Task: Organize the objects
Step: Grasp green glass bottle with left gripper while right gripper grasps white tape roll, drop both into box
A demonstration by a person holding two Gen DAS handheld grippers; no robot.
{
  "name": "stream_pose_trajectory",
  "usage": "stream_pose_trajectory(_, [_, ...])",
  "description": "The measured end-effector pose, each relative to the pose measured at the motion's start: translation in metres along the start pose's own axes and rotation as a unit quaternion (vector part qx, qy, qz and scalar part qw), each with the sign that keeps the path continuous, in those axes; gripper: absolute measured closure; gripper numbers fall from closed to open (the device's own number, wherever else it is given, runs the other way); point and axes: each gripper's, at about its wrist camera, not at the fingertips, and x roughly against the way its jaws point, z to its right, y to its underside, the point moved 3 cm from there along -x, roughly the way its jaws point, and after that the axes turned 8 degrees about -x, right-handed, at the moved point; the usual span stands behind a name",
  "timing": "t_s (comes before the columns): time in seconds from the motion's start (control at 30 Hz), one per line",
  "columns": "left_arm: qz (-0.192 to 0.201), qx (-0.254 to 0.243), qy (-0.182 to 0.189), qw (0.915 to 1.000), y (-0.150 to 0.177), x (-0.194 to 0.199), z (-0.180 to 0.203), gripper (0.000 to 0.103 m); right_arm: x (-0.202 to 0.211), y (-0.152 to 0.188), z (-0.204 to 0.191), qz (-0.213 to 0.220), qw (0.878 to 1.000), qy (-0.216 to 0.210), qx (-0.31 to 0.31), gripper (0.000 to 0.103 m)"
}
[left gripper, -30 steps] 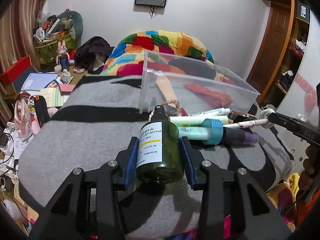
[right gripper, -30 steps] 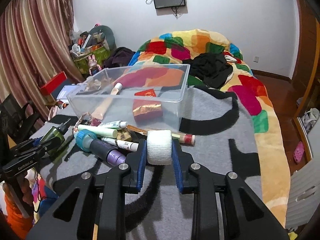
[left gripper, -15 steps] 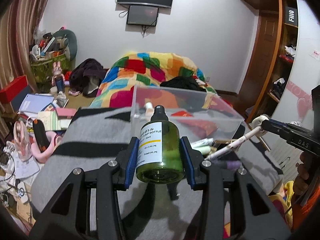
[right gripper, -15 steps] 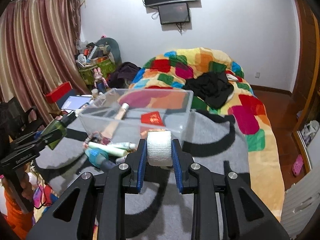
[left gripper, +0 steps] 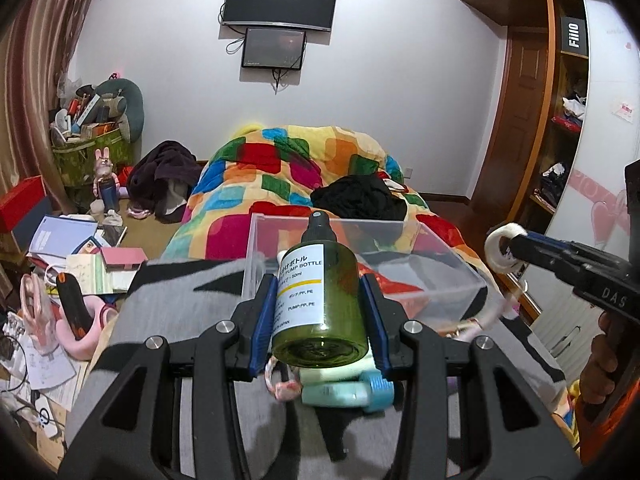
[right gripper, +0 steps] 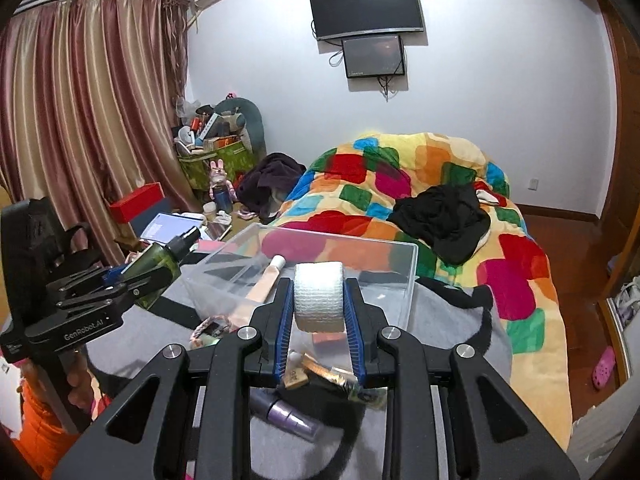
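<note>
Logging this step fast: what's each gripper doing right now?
Left gripper: closed on the green pump bottle.
Right gripper: closed on the white bandage roll.

We record a green pump bottle (left gripper: 320,300) with a white label and black spray cap, tilted nozzle-forward, clamped between the left gripper (left gripper: 320,316) pads. A white gauze roll (right gripper: 319,296) sits pinched in the right gripper (right gripper: 319,320). Beyond both claws lies a clear plastic bin (right gripper: 408,280) holding a pale tube (right gripper: 266,280).
</note>
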Motion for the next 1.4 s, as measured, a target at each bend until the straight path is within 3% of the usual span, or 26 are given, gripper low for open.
stream_pose_trajectory(0.23, [-0.032,0.000,0.010,0.9994,-0.005,-0.036,-0.003,0.062,-0.033,-0.007,0.007,-0.019,1.000,0.013,-0.002,0.081])
stream_pose_trajectory(0.77, [-0.104,-0.010,0.037,0.9938,-0.013,-0.099,0.006,0.062,-0.110,0.010,0.041,-0.116,0.992,0.047,-0.031,0.081])
stream_pose_trajectory(0.93, [-0.115,-0.008,0.049,0.9921,-0.009,-0.102,0.009,0.062,-0.108,0.013,0.039,-0.124,0.991,0.044,-0.024,0.079])
stream_pose_trajectory(1.4, [-0.089,-0.026,0.056,0.9941,0.001,-0.058,0.022,0.056,-0.057,0.016,0.026,-0.087,0.996,0.030,-0.007,0.058])
